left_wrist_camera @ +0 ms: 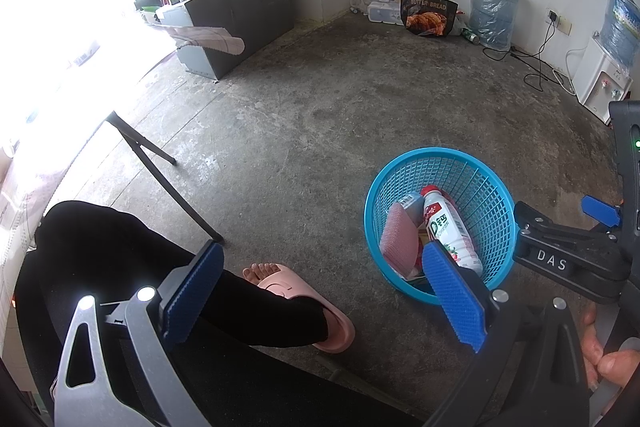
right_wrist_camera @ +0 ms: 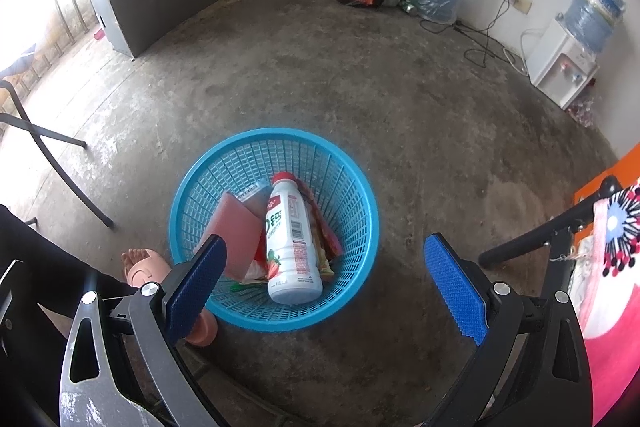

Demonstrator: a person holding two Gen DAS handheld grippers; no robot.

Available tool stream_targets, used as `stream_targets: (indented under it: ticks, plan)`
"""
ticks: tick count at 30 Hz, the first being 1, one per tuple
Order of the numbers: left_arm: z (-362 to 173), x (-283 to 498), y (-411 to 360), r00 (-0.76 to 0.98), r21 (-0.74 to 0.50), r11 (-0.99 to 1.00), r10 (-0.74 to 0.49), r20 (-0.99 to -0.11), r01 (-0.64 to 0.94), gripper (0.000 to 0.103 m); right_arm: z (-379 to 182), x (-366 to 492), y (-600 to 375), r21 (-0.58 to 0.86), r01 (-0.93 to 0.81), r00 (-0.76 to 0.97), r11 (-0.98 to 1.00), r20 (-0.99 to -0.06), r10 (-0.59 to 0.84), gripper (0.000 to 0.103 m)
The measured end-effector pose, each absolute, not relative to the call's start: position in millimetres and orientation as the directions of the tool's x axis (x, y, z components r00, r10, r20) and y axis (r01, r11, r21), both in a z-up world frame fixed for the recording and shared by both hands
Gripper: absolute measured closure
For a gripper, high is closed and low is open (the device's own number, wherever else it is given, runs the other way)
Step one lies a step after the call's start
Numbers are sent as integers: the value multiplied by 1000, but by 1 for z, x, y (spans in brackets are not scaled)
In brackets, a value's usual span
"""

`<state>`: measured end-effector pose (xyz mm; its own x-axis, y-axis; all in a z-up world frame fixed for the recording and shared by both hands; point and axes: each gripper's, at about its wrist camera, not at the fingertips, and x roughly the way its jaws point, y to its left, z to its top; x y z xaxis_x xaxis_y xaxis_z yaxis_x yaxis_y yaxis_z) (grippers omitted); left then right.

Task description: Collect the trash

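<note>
A blue mesh basket [right_wrist_camera: 352, 195] stands on the concrete floor; it also shows in the left wrist view [left_wrist_camera: 496, 203]. Inside lie a white drink bottle with a red cap [right_wrist_camera: 294, 247], a pink sponge [right_wrist_camera: 236, 231] and crumpled wrappers [right_wrist_camera: 326, 231]; the bottle [left_wrist_camera: 446, 223] and sponge [left_wrist_camera: 398, 239] show in the left wrist view too. My right gripper [right_wrist_camera: 324, 279] is open and empty, just above the basket's near rim. My left gripper [left_wrist_camera: 320, 287] is open and empty, to the left of the basket. The right gripper's body [left_wrist_camera: 568, 255] shows at the right edge of the left wrist view.
A person's leg in black with a pink slipper [left_wrist_camera: 304, 303] is beside the basket. Folding table legs [left_wrist_camera: 160, 171] stand left. A grey cabinet [left_wrist_camera: 240, 15], a bread bag [left_wrist_camera: 428, 15], a water jug [left_wrist_camera: 492, 7] and a water dispenser [left_wrist_camera: 604, 75] with cables line the walls.
</note>
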<state>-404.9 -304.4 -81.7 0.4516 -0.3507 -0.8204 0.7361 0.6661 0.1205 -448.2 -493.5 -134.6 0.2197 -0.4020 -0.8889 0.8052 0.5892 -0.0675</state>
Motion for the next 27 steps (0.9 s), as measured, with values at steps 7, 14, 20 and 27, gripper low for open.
stream_targets:
  ticks: [7,14,20,27]
  plan:
    - [-82,-405,-305,451,119,666,-351,-821,736,5,-136,-447,-492,-66,803,220,592,-891,-397,8]
    - [-82,-405,-305,451,121,665,-350,-821,737,5,-136,-448,-492,-67,802,218,594,-892,-395,8]
    - [-82,-405,-305,450,119,667,-351,-821,736,5,-137,-449,-492,-70,802,216,594,-892,-397,8]
    - [-82,-405,-305,450,118,666,-352,-821,736,5,-138,-449,-493,-67,802,216,594,-894,-392,8]
